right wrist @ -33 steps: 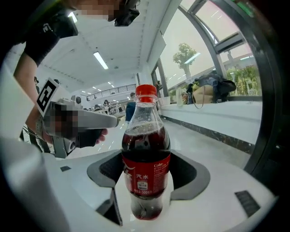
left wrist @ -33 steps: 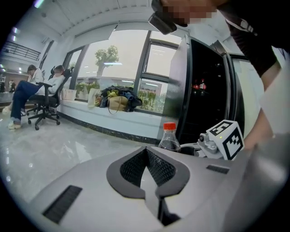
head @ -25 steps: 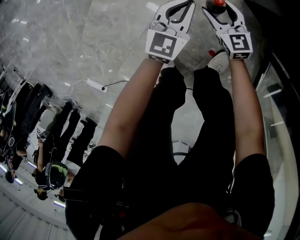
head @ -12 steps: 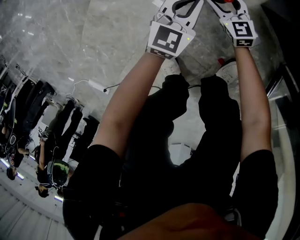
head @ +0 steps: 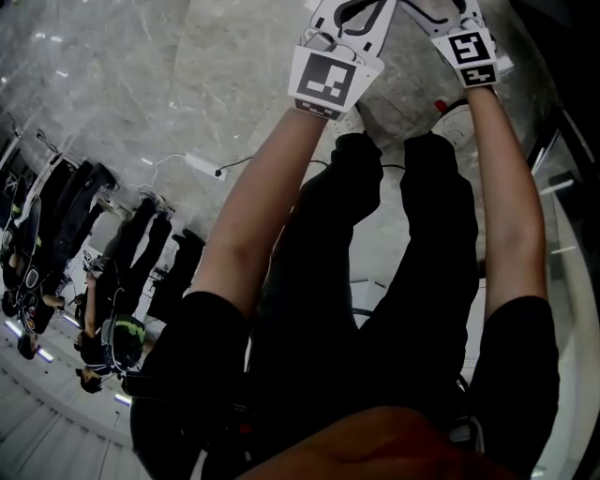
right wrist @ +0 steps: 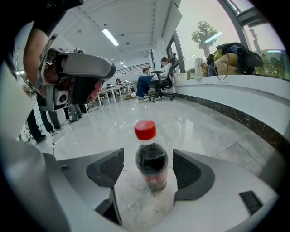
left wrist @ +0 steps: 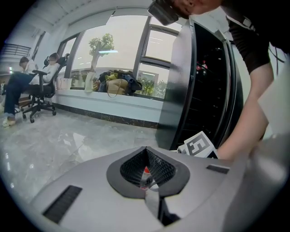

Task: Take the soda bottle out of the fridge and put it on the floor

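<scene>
The soda bottle (right wrist: 152, 165), dark with a red cap and red label, stands upright on the pale marble floor (right wrist: 136, 127). My right gripper (right wrist: 148, 164) is open around it, and both pads stand clear of its sides. My left gripper (left wrist: 146, 150) is shut and empty; the bottle (left wrist: 145, 174) shows small through the hollow between its pads. In the head view both grippers sit at the top edge, left gripper (head: 356, 14) beside right gripper (head: 448, 11), and the bottle is cut off there. The dark fridge (left wrist: 206, 86) stands open behind.
The person's legs and shoes (head: 459, 117) are right under the grippers. A power strip with its cable (head: 202, 166) lies on the floor to the left. People stand at the far left (head: 56, 244); others sit on office chairs (left wrist: 41, 86). The fridge's glass door (head: 562, 197) borders the right.
Both grippers have moved up toward the top edge of the head view. The bottle's red cap, seen earlier between the right jaws, has passed out of that frame.
</scene>
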Demonstrator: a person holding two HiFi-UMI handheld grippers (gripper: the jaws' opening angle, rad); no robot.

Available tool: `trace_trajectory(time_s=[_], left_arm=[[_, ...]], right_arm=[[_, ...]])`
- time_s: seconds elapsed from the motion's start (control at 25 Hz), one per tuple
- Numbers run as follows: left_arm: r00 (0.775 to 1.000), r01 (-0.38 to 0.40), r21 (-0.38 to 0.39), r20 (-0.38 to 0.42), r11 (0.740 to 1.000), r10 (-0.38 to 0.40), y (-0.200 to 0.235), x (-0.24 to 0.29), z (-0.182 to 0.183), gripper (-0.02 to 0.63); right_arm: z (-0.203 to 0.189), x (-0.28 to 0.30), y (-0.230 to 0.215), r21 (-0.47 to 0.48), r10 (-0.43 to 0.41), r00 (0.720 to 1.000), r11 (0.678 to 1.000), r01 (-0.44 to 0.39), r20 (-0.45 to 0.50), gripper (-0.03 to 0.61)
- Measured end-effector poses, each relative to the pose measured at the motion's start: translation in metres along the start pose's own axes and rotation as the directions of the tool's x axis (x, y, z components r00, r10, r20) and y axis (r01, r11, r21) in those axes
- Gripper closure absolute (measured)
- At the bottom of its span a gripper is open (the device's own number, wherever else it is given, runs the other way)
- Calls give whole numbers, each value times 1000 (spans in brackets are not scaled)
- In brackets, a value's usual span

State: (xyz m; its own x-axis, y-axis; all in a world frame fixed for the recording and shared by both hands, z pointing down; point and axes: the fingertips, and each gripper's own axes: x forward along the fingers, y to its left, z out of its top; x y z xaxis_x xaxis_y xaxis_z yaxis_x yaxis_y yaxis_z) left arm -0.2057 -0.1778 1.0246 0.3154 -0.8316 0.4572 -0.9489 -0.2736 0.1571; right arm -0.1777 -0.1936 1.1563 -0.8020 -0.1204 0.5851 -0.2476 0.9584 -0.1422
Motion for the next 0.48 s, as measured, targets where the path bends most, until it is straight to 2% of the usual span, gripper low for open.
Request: trace_trajectory(time_s=[0.08, 0.2, 0.28, 0.48], left_arm=[[1000, 7, 7, -1, 1000, -7, -10, -19, 27, 612], [1000, 13, 27, -9, 1000, -13, -23, -53, 75, 612], [1000, 20, 28, -4, 999, -20, -33, -77, 112, 612], [997, 68, -31, 31, 997, -67, -78, -145, 217, 612]], right_arm=[[21, -31, 4, 11, -18, 1000, 1000, 18, -9, 262], [73, -84, 12, 42, -34, 999, 999, 33, 22, 262], [118, -123, 15, 74, -48, 997, 996, 43, 68, 262], [246, -248, 33, 136, -122, 971, 986, 95, 207, 263]])
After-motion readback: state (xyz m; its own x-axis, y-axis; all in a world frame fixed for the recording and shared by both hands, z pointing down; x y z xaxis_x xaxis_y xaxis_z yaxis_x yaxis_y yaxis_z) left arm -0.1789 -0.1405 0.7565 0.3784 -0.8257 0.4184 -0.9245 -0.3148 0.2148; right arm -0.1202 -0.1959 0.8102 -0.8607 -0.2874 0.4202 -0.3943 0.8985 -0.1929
